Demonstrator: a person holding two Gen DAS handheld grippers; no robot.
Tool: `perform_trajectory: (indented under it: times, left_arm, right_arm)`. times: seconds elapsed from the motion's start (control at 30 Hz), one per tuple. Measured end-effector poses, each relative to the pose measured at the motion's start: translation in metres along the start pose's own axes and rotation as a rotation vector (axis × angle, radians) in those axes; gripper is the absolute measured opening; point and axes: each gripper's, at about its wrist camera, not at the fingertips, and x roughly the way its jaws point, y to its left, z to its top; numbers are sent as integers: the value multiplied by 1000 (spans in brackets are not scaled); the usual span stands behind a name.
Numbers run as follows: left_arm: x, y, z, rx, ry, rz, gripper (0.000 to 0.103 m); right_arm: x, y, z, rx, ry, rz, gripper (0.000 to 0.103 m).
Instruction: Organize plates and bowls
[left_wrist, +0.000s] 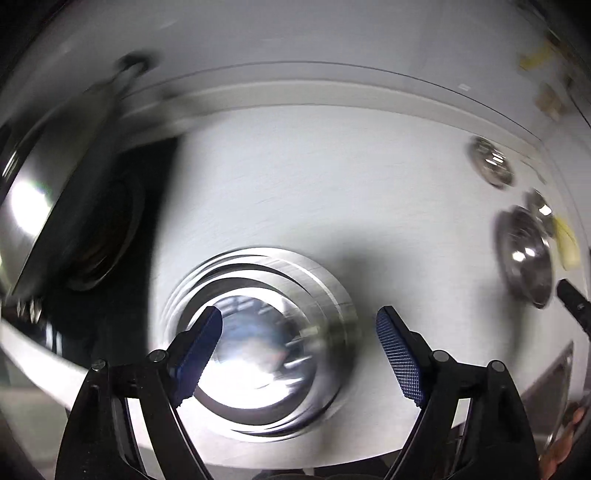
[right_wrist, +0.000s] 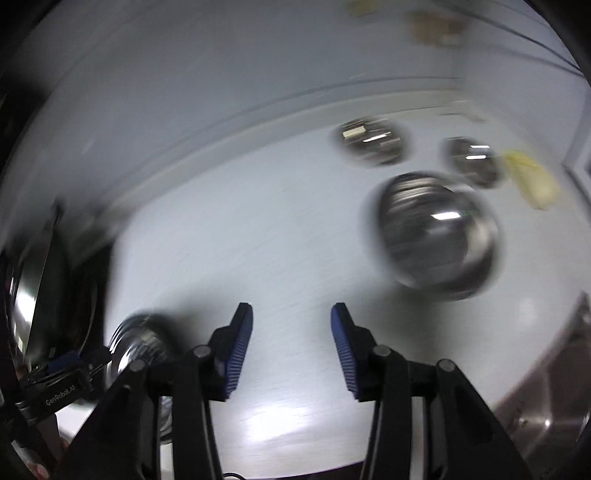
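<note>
Though blurred, stacked bowls (left_wrist: 255, 354) mouth-up.

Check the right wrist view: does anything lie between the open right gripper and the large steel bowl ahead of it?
Nothing visible does. Only bare countertop lies between the right gripper and the large steel bowl; its jaws stand open and empty.

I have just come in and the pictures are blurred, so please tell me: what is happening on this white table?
A person holds a claw in each hand and sorts steel dishes on the white table. The left claw is open above a stack of steel bowls and grips nothing. The right claw is also open, over bare table. Another steel bowl and two small ones wait further away. Large plates stand upright at the left.
</note>
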Motion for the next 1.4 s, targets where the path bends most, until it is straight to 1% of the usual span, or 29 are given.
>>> perform_trajectory:
  times: [0.1, 0.17, 0.23, 0.27, 0.3, 0.4, 0.5, 0.57, 0.77, 0.83, 0.93, 0.97, 1.03, 1.07, 1.1, 1.13, 1.23, 1.27, 1.33, 1.4]
  left_arm:
    - [8, -58, 21, 84, 8, -47, 82]
    - [20, -109, 33, 158, 20, -73, 82]
    - [33, -140, 45, 196, 42, -88, 82]
    - [44, -165, 50, 218, 69, -109, 82]
    - [50, -174, 58, 229, 82, -115, 82]
    - [72, -226, 73, 273, 128, -125, 82]
    - [89, -264, 82, 314, 152, -111, 82]
    - [98, -279, 87, 326, 168, -107, 82]
    - [125, -299, 94, 326, 238, -102, 82]
    - [132, -307, 95, 331, 249, -103, 82]
    - [141, -315, 95, 341, 250, -87, 81]
    - [145, -318, 93, 350, 256, -76, 78]
    - [153, -323, 89, 373, 282, -78, 38]
    - [158, -325, 85, 388, 300, -61, 18]
    - [164, -327, 84, 385, 322, -98, 17]
    - [164, -326, 83, 379, 321, -118, 17]
    - [162, -319, 82, 371, 317, -131, 15]
    - [161, -314, 82, 357, 318, -136, 15]
    - [161, -305, 83, 335, 324, -147, 15]
    - [155, -294, 84, 322, 305, -144, 15]
  right_arm:
    - [-13, -73, 19, 107, -32, -103, 51]
    - [-8, -114, 26, 178, -10, -132, 51]
    - [6, -148, 32, 247, 32, -138, 51]
    - [13, -159, 30, 270, 47, -134, 51]
    - [21, -172, 31, 294, 65, -128, 51]
    - [45, -199, 38, 340, 104, -105, 51]
    - [71, -214, 47, 362, 136, -90, 51]
    - [87, -221, 52, 365, 156, -85, 51]
    - [131, -234, 69, 357, 228, -84, 51]
    - [140, -235, 70, 359, 250, -66, 51]
    - [154, -233, 69, 343, 283, -77, 51]
    - [158, -232, 67, 342, 289, -75, 51]
    - [161, -229, 62, 345, 293, -65, 49]
    - [163, -227, 59, 339, 296, -65, 38]
    - [164, -225, 57, 335, 302, -57, 19]
    - [166, -222, 54, 336, 317, -36, 16]
    - [163, -210, 49, 293, 318, -75, 14]
    - [161, -207, 47, 292, 318, -69, 12]
    - [157, -199, 46, 283, 314, -57, 12]
    - [152, -186, 47, 261, 309, -51, 12]
